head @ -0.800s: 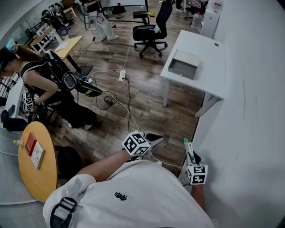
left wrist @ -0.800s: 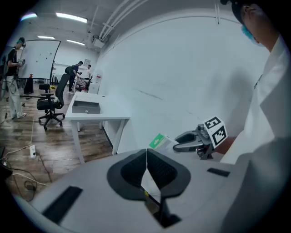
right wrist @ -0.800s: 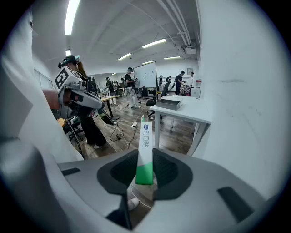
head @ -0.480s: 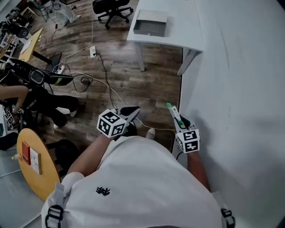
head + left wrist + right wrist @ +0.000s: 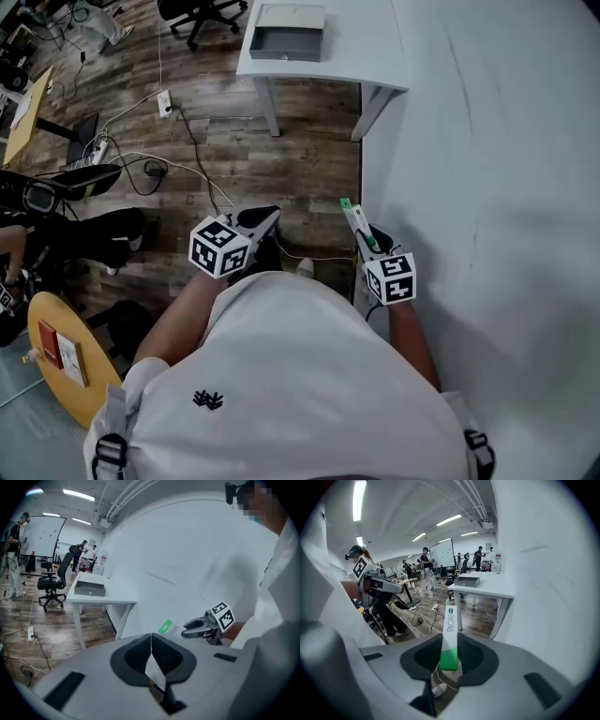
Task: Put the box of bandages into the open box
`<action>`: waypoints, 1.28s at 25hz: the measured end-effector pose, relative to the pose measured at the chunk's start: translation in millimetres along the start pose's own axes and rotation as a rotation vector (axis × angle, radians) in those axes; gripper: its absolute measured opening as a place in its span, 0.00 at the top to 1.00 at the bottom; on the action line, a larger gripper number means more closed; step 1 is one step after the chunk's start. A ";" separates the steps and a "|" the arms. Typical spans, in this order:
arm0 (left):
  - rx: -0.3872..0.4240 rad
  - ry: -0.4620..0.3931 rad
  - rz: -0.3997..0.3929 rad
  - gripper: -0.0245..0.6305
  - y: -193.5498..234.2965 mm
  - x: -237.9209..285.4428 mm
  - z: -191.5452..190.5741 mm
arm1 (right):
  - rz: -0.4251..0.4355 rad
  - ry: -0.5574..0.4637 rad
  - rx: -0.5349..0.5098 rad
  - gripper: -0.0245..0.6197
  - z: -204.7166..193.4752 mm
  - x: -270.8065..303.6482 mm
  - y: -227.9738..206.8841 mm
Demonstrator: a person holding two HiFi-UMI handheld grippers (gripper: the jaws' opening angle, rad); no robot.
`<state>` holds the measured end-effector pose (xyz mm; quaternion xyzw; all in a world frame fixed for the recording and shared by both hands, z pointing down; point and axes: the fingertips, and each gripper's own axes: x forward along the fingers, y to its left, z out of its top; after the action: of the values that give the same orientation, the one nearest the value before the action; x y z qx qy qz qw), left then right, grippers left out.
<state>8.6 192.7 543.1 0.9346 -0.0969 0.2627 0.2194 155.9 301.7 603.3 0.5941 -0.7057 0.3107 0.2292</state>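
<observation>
The bandage box point(image 5: 354, 221) is a slim white and green carton, and my right gripper point(image 5: 363, 234) is shut on its green end, so the carton sticks out forward past the jaws. In the right gripper view the bandage box point(image 5: 450, 630) stands upright between the pads. My left gripper point(image 5: 263, 218) is shut and holds nothing; its pads meet in the left gripper view point(image 5: 151, 641). The open box point(image 5: 289, 30) is a grey tray on the white table point(image 5: 375, 66) ahead, far from both grippers. It also shows as the open box point(image 5: 467, 581) and the open box point(image 5: 89, 588).
A white wall point(image 5: 506, 187) runs along the right. Cables and a power strip point(image 5: 164, 101) lie on the wood floor. An office chair point(image 5: 202, 11) stands beyond the table. A round yellow table point(image 5: 56, 361) is at the lower left, with a seated person point(image 5: 66, 230) beside it.
The table with the open box has come closer and shifted toward the top centre of the head view. Both grippers sit higher in the view, the right one still holding the bandage box.
</observation>
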 end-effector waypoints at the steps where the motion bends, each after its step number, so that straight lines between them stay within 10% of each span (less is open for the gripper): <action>1: 0.009 -0.001 -0.008 0.95 8.3 6.0 4.9 | -0.007 0.003 0.004 0.82 4.9 6.6 -4.0; 21: -0.007 -0.081 -0.087 0.95 196.5 -12.3 76.3 | -0.164 0.034 -0.033 0.82 195.8 125.2 -49.6; 32: -0.070 -0.141 -0.005 0.95 248.7 -33.7 92.7 | -0.142 -0.005 -0.083 0.82 276.9 173.7 -66.5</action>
<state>-51.9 -67.9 543.4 0.9427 -0.1191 0.1922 0.2452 201.0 -22.8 540.4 0.6335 -0.6747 0.2624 0.2733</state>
